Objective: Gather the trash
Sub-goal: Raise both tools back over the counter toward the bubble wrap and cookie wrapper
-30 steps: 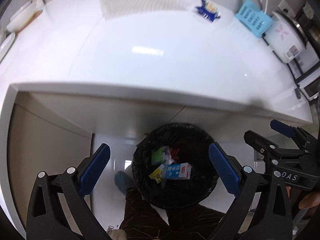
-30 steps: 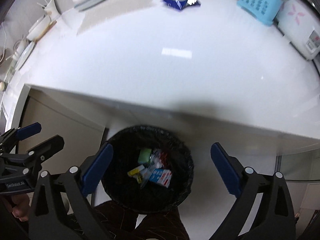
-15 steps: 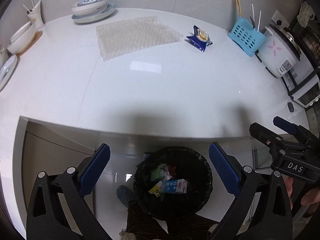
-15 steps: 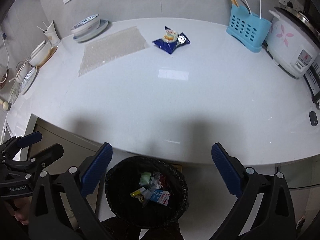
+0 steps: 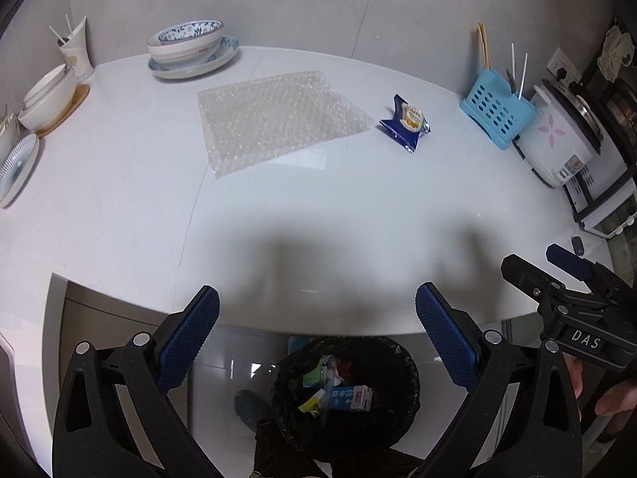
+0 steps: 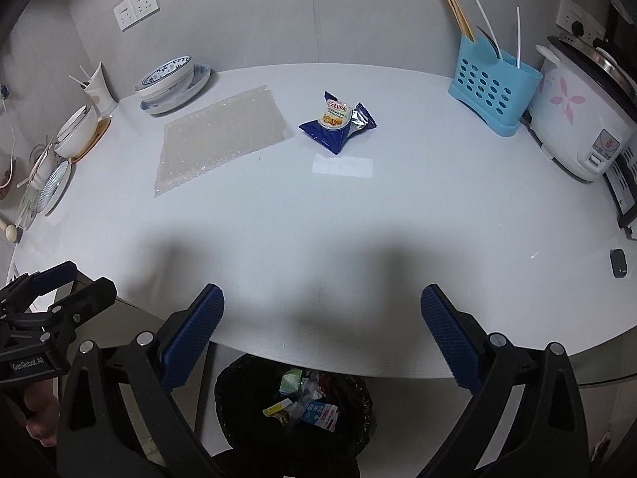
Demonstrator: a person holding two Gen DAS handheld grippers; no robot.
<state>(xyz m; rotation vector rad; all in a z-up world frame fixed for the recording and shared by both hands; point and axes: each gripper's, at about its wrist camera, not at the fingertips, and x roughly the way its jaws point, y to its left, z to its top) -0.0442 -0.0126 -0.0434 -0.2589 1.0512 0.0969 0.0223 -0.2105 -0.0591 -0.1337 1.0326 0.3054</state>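
Observation:
A sheet of bubble wrap (image 5: 274, 119) (image 6: 221, 137) and a blue snack wrapper (image 5: 406, 123) (image 6: 338, 123) lie on the far part of the white counter (image 5: 119, 215) (image 6: 438, 219). A black-lined trash bin (image 5: 406, 378) (image 6: 235, 394) on the floor below the counter's near edge holds several pieces of trash, among them a milk carton (image 5: 352, 397) (image 6: 320, 412). My left gripper (image 5: 316, 338) is open and empty above the bin. My right gripper (image 6: 322, 338) is open and empty, also above the bin. Each gripper shows at the edge of the other's view.
Stacked bowls and plates (image 5: 191, 49) (image 6: 171, 83) stand at the back left. More dishes (image 5: 47, 97) line the left edge. A blue utensil holder (image 5: 495, 113) (image 6: 491, 83) and a rice cooker (image 5: 557, 139) (image 6: 581, 115) stand at the right. A small black object (image 6: 618, 263) lies near the right edge.
Both grippers have risen and tilted up from over the bin, so the countertop with the bubble wrap and wrapper now fills the views. Both stayed open and empty.

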